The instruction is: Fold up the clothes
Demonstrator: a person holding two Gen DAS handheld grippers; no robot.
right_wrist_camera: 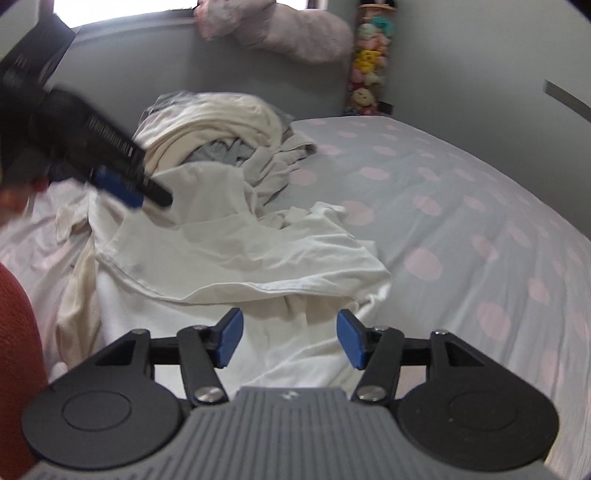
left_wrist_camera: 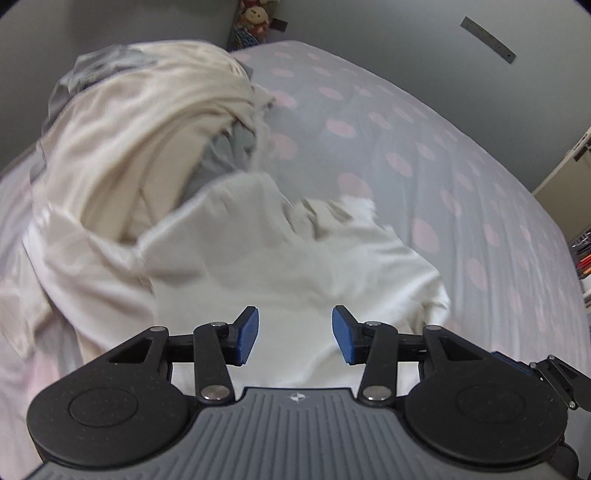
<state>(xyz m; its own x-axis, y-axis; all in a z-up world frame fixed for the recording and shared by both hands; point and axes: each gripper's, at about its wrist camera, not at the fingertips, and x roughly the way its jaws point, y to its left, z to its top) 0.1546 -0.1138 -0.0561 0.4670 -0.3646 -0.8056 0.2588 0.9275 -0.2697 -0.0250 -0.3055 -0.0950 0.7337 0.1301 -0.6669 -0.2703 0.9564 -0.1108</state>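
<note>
A crumpled white garment [left_wrist_camera: 295,258] [right_wrist_camera: 240,251] lies spread on the bed's grey sheet with pink dots [left_wrist_camera: 443,166] [right_wrist_camera: 461,203]. Behind it is a heap with a cream garment [left_wrist_camera: 129,147] [right_wrist_camera: 221,122] and a grey one [left_wrist_camera: 236,147] [right_wrist_camera: 218,151]. My left gripper [left_wrist_camera: 295,326] hovers open over the white garment's near part, nothing between its blue pads. My right gripper [right_wrist_camera: 290,334] is open too, over the garment's near right edge and bare of cloth. In the right wrist view the left gripper [right_wrist_camera: 125,188] shows blurred at the upper left, above the garment's left side.
Soft toys [left_wrist_camera: 255,22] [right_wrist_camera: 365,74] are stacked in the far corner by the grey wall. A pinkish bundle [right_wrist_camera: 295,33] rests on the ledge under the window. Something red [right_wrist_camera: 14,332] fills the lower left edge. Shelves [left_wrist_camera: 583,258] stand past the bed's right side.
</note>
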